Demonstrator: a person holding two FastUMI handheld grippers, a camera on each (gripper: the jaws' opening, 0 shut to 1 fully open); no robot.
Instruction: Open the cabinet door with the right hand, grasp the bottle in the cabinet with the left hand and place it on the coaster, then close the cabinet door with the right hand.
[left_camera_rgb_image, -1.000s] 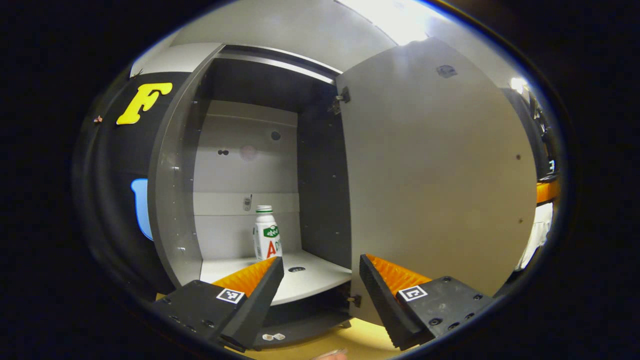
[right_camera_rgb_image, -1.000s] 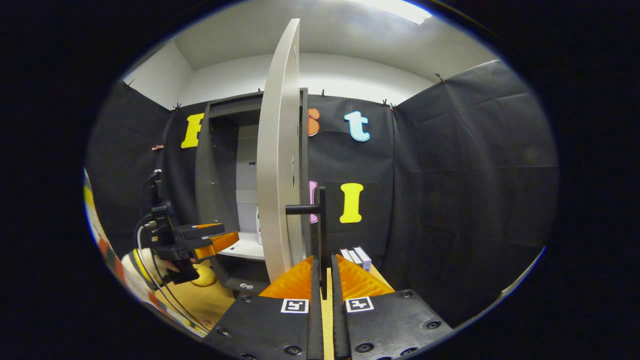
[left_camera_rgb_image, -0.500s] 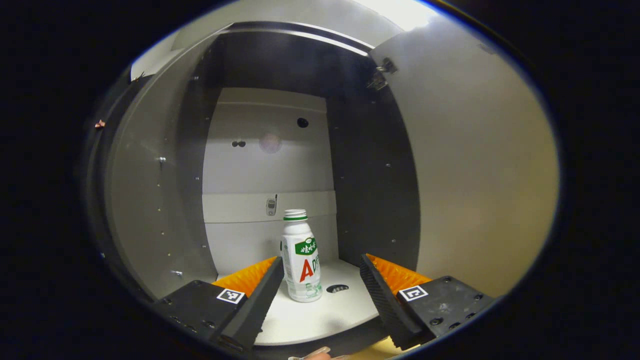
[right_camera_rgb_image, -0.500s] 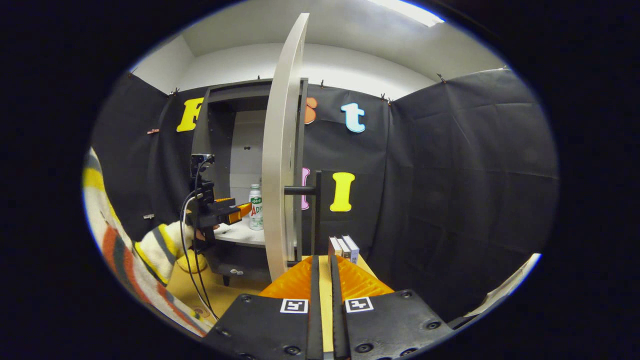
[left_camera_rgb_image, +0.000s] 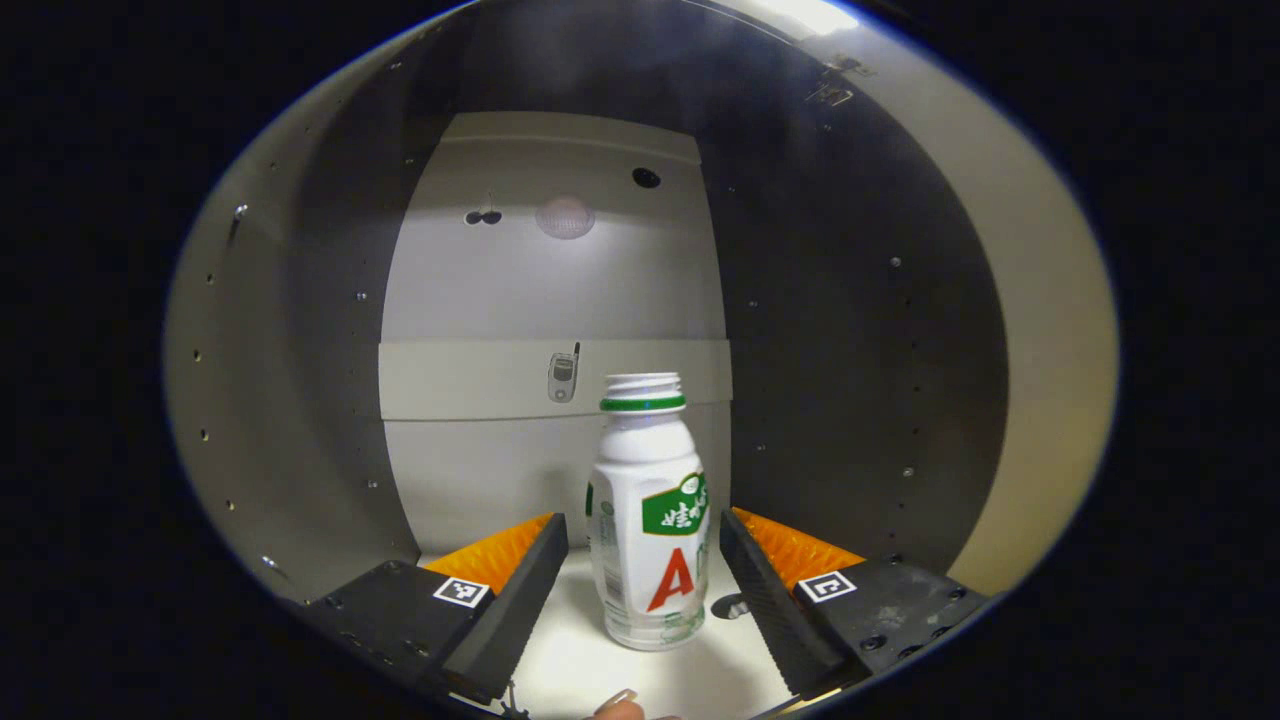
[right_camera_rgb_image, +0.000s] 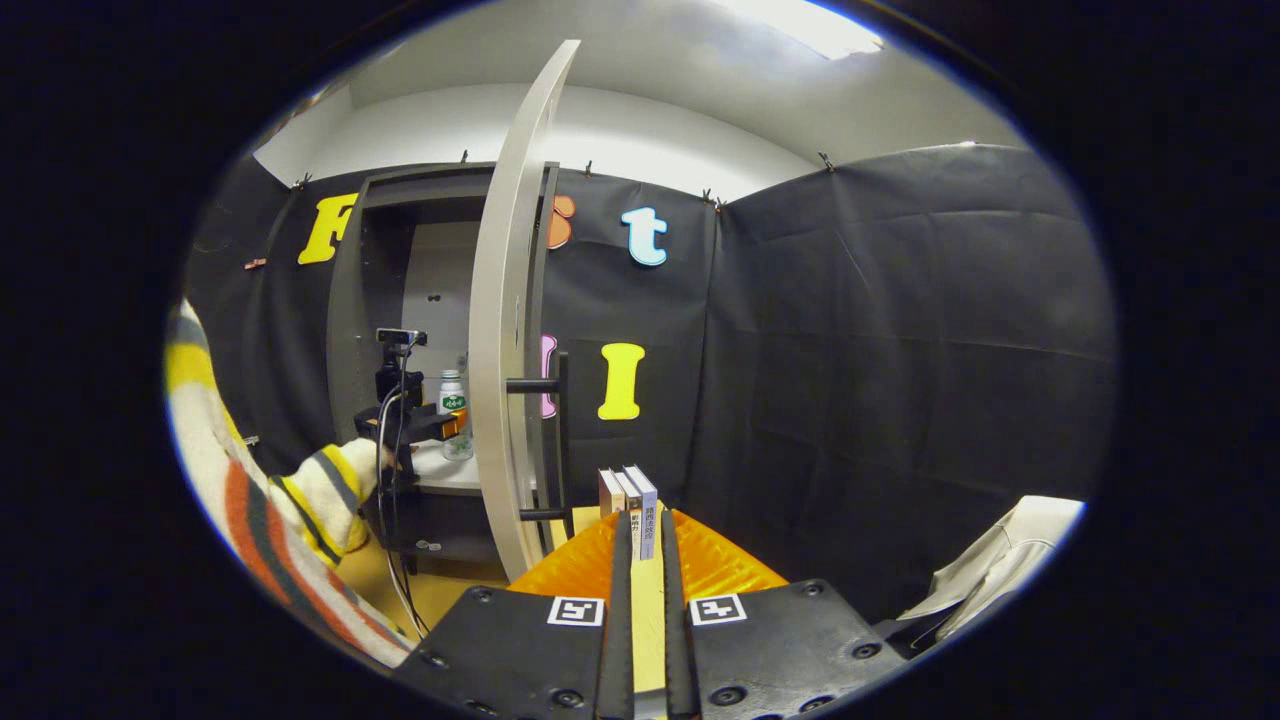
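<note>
A white bottle (left_camera_rgb_image: 648, 500) with a green band and label stands upright on the pale shelf (left_camera_rgb_image: 570, 665) inside the cabinet. My left gripper (left_camera_rgb_image: 643, 528) is open, one finger on each side of the bottle's lower half; a small gap shows on the left side. In the right gripper view the cabinet door (right_camera_rgb_image: 500, 330) stands wide open, edge-on, with its dark bar handle (right_camera_rgb_image: 560, 440) facing me. My right gripper (right_camera_rgb_image: 640, 525) is shut with nothing in it, some way back from the handle. The left gripper (right_camera_rgb_image: 435, 425) reaches into the cabinet beside the bottle (right_camera_rgb_image: 452, 395).
A person's striped sleeve (right_camera_rgb_image: 290, 490) stretches toward the cabinet at the left. Three upright books (right_camera_rgb_image: 628, 495) stand on the yellow table behind the door. A white cloth (right_camera_rgb_image: 1000, 570) lies at the far right. Dark cabinet side walls (left_camera_rgb_image: 820, 380) close in around the left gripper.
My left gripper has moved forward into the cabinet until its fingers flank the bottle. My right gripper has come off the door handle and drawn back from it; the door stays open.
</note>
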